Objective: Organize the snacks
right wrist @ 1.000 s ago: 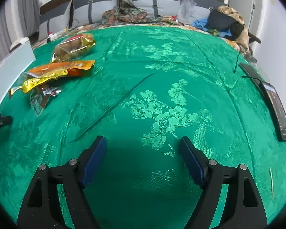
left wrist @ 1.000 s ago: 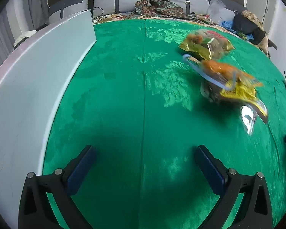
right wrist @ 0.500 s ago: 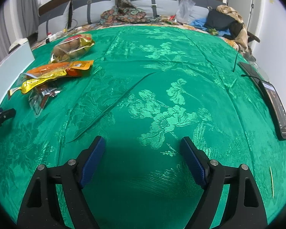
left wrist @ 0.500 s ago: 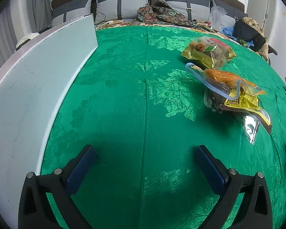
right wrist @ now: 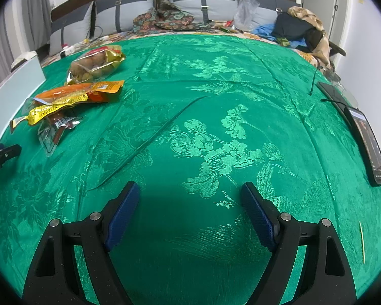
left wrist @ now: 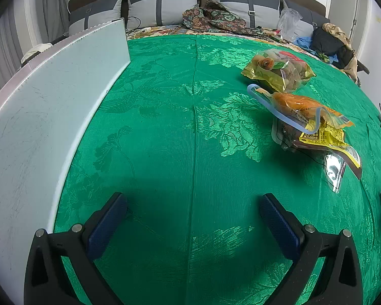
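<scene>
Several snack packs lie on the green cloth. A gold bag of round snacks (left wrist: 279, 70) (right wrist: 95, 63) is farthest. An orange pack in a clear zip bag (left wrist: 299, 106) (right wrist: 81, 92) lies over a yellow-labelled dark pack (left wrist: 322, 139) (right wrist: 50, 109) and a clear wrapper (left wrist: 334, 170) (right wrist: 50, 137). My left gripper (left wrist: 193, 216) is open and empty, left of and nearer than the packs. My right gripper (right wrist: 190, 206) is open and empty over bare cloth, right of them.
A long white box wall (left wrist: 38, 117) (right wrist: 10, 99) runs along the left side. A dark phone (right wrist: 365, 137) and cable lie at the right edge. Pillows and clothes (left wrist: 210, 17) lie beyond the cloth. A thin stick (right wrist: 361, 239) lies near right.
The left wrist view has shifted slightly and sharpened; the packs now sit a little lower and closer. The right gripper has barely moved. Both stay open.
</scene>
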Demonstrator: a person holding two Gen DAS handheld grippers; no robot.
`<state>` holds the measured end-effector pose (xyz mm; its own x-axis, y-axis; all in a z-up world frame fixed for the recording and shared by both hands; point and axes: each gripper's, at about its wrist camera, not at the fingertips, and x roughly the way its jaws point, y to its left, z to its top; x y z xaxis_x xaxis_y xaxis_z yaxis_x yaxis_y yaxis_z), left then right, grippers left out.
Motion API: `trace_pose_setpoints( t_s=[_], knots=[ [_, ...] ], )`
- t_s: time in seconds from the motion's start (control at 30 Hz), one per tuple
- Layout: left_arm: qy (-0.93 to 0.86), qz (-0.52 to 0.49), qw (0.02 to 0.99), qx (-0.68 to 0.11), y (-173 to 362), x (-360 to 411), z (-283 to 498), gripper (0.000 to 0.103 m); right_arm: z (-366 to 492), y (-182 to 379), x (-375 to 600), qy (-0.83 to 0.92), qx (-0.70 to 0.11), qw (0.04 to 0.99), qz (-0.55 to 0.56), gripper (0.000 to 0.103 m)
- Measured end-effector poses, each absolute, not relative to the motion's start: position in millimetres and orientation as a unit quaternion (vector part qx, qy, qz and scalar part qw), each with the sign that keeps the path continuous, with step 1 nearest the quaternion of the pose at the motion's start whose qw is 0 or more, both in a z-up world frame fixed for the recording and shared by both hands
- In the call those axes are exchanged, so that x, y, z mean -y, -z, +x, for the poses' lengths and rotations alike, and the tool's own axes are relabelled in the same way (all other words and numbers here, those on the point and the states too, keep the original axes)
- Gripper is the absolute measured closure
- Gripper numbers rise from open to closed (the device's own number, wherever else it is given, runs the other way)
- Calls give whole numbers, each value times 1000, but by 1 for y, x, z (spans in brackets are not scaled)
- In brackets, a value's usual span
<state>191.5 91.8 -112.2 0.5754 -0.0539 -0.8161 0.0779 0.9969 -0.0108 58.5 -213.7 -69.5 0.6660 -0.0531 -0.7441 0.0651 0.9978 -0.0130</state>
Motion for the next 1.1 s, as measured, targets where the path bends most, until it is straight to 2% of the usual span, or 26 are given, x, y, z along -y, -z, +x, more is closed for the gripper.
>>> trace_pose_setpoints(
  t_s=[0.4,0.47,0.6,0.77,0.8,0.87,0.9,0.93,1.0,1.1],
  knots=[
    [37,13,888,-459,112,-92,192,0,56,67,215,39,-418,907,18,16],
    [38,13,888,-459,112,-92,192,0,53,59,209,5,-424,904,60,16],
    [38,13,888,-459,112,-92,193,0,57,37,184,-168,-395,867,254,18],
    [38,13,888,-459,113,-92,193,0,112,35,134,-250,-444,803,310,19],
    [38,13,888,-459,112,-92,192,0,123,39,126,-247,-458,797,307,24],
    [38,13,888,-459,113,-92,192,0,140,49,116,-238,-483,785,306,52],
    [38,13,888,-459,113,-92,192,0,148,60,115,-232,-501,770,319,78],
    [38,13,888,-459,113,-92,192,0,152,66,116,-231,-507,759,338,87],
    [39,13,888,-458,113,-92,193,0,147,65,128,-222,-486,759,371,93],
    [39,13,888,-458,113,-92,193,0,130,46,151,-237,-456,774,369,96]
  ],
)
